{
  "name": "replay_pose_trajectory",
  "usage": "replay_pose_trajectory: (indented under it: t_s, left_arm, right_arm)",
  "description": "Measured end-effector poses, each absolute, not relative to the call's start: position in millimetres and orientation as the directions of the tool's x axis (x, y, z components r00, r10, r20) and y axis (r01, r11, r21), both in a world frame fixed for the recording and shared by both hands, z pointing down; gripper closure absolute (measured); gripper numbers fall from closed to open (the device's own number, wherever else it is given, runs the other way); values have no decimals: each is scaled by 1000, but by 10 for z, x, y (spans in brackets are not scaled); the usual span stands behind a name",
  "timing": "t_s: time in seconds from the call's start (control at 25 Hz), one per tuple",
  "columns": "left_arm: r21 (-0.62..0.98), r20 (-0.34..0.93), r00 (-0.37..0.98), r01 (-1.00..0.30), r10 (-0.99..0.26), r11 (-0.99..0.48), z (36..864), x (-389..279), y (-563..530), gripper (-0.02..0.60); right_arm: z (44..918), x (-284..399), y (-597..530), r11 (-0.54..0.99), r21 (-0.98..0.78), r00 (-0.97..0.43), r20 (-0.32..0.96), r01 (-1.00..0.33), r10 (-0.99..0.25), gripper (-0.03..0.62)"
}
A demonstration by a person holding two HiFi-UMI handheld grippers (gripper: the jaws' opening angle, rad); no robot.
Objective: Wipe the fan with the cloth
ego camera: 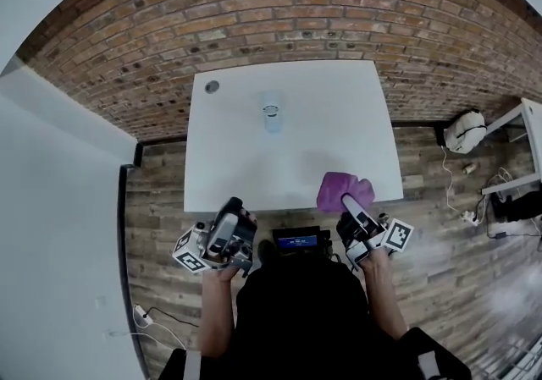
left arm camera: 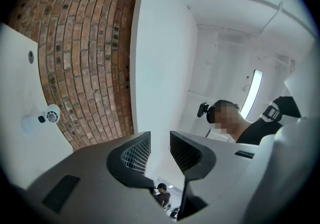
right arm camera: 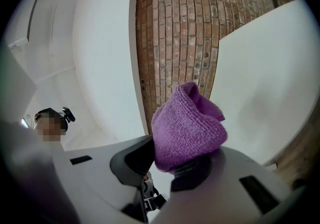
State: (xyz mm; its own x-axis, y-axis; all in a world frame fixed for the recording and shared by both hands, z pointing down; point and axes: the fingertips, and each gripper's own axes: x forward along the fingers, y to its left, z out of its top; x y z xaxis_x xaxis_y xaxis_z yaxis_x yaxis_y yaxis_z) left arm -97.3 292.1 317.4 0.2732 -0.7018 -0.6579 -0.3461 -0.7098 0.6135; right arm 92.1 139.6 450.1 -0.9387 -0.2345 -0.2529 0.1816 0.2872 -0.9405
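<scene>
1. Left gripper [left arm camera: 160, 150], at seven o'clock in the head view: jaws partly apart, nothing between them.
2. Right gripper [right arm camera: 167, 165], at five o'clock: jaws clamped on the purple cloth [right arm camera: 187, 123] (bunched up).
3. Fan [ego camera: 271, 112] stands at twelve o'clock on the white table [ego camera: 339, 116], well apart from both.

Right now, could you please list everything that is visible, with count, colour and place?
table: 1, white, against the brick wall
brick wall: 1, red-brown, behind the table
fan: 1, small, white, far middle of the table
cloth: 1, purple, over the table's near edge
bag: 1, white, on the floor at right
floor: 1, wooden planks, brown
left gripper: 1, jaws apart, empty
right gripper: 1, shut on the cloth
</scene>
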Motion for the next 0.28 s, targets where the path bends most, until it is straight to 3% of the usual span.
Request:
replay_pose_trajectory:
  t_s: [0.28]
  left_arm:
    - [541,-752,260,-284,-606,-792,3070,-918,3037,451]
  right_arm:
    - [4538,1055,1485,294,-940,-938,-248,173,-242,526]
